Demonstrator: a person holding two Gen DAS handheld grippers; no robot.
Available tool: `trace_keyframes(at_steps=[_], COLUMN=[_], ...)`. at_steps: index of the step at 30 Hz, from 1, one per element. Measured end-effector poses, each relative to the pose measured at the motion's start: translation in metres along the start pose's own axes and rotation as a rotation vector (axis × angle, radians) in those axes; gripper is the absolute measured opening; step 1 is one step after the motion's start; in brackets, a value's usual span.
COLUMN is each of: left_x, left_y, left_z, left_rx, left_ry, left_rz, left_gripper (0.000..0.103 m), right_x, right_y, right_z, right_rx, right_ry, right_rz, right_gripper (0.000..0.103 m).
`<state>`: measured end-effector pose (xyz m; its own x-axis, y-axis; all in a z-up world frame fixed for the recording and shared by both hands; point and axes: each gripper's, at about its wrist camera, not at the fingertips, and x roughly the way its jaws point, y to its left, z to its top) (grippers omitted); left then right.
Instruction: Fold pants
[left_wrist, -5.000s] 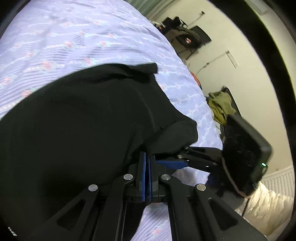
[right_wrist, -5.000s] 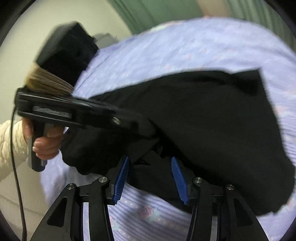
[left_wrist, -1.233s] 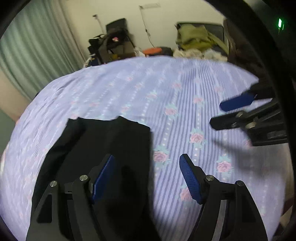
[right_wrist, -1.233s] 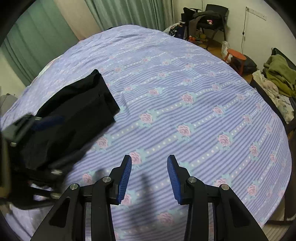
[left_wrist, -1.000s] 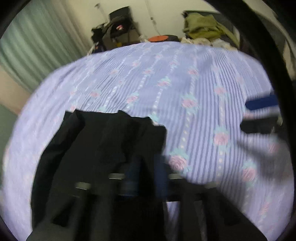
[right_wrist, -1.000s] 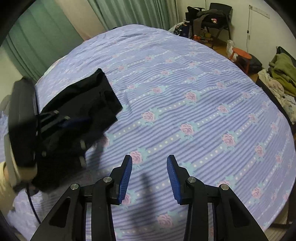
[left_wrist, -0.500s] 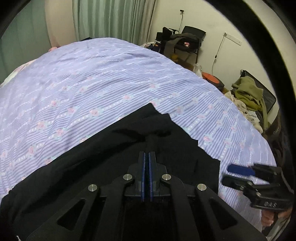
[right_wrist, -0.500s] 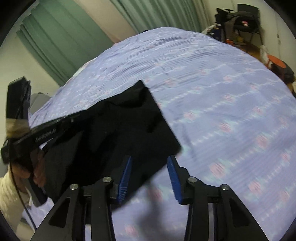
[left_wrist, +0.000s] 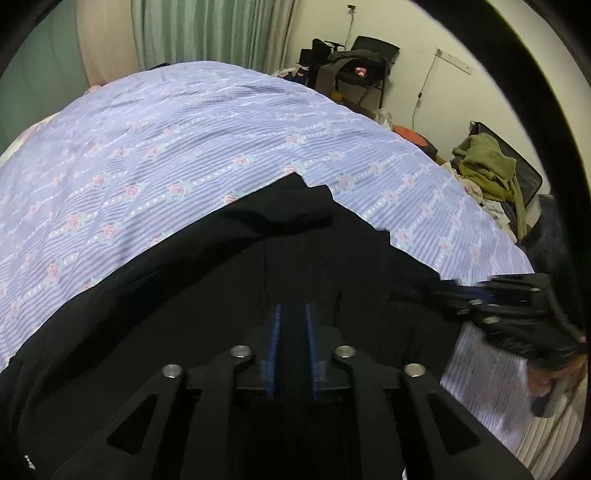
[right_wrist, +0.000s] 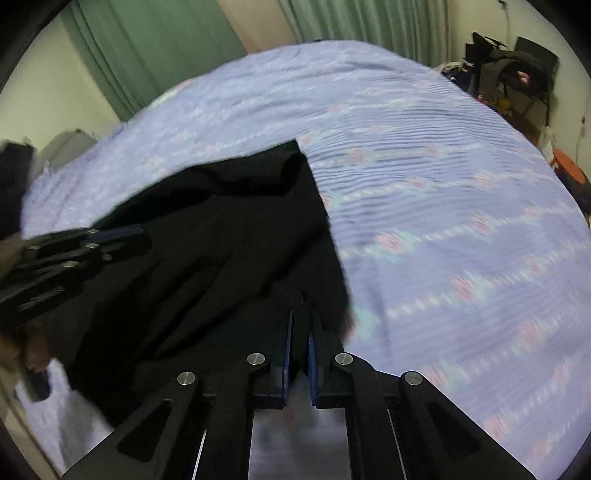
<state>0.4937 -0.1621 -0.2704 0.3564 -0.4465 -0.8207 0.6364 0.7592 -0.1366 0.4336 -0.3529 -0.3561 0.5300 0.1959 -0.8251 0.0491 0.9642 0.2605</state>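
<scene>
The black pants lie folded on the lilac floral bedsheet. My left gripper is shut on the pants' near edge, its blue pads nearly together over black cloth. My right gripper is shut on the pants at their near right edge. The right gripper also shows at the right of the left wrist view, and the left gripper shows at the left of the right wrist view. The pants' far corner points up the bed.
A chair piled with bags stands by the far wall. Olive clothes lie on a dark case beside the bed. An orange stool stands on the floor. Green curtains hang behind the bed.
Both grippers came back down onto the pants. The left closed on the near edge first. The right, open half a second ago, is now shut on the cloth.
</scene>
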Motion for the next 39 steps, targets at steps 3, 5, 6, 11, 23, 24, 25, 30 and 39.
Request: trace_keyframes(at_steps=[3,5,6,11,23,24,25,30,39], left_x=[-0.007,-0.009,-0.01,0.002,-0.017,-0.023,-0.026,-0.041,-0.069], left_y=[-0.01,-0.018,-0.022,-0.035,-0.048,-0.054,-0.06,-0.06,-0.063], left_z=[-0.009,-0.015,-0.017,-0.026,-0.021,-0.021,-0.021,-0.016,-0.012], left_rx=[0.013,0.032,0.046,0.097,0.065,0.092,0.112,0.129,0.273], left_ry=[0.001,0.011,0.012,0.047,-0.049,-0.061,-0.066,-0.087,-0.088], left_rz=[-0.022,-0.045,-0.045,-0.007,-0.052,-0.06,-0.064,-0.064,-0.076], left_gripper=[0.039,0.047,0.05,0.053,0.004,0.004,0.004,0.004,0.004], right_x=[-0.032,-0.042,-0.041,-0.03,-0.077,-0.078,-0.078,-0.055,-0.016], right_y=[-0.006,-0.011,-0.016,-0.029,-0.053,-0.057,-0.058,-0.05,-0.063], right_z=[-0.02,-0.036,-0.042,-0.056,-0.061,-0.063,-0.065,-0.069,-0.069], right_rx=[0.03,0.048,0.062,0.148,0.258,0.283,0.298,0.352,0.68], right_ry=[-0.025,-0.014,-0.003,0.025,-0.062,-0.064,-0.055,0.017,0.006], right_rz=[-0.006,-0.043,-0.061,-0.067,-0.152,-0.122,-0.088,0.071,0.248], right_gripper=[0.006,0.005,0.005,0.006,0.005,0.008,0.013,0.047,0.023])
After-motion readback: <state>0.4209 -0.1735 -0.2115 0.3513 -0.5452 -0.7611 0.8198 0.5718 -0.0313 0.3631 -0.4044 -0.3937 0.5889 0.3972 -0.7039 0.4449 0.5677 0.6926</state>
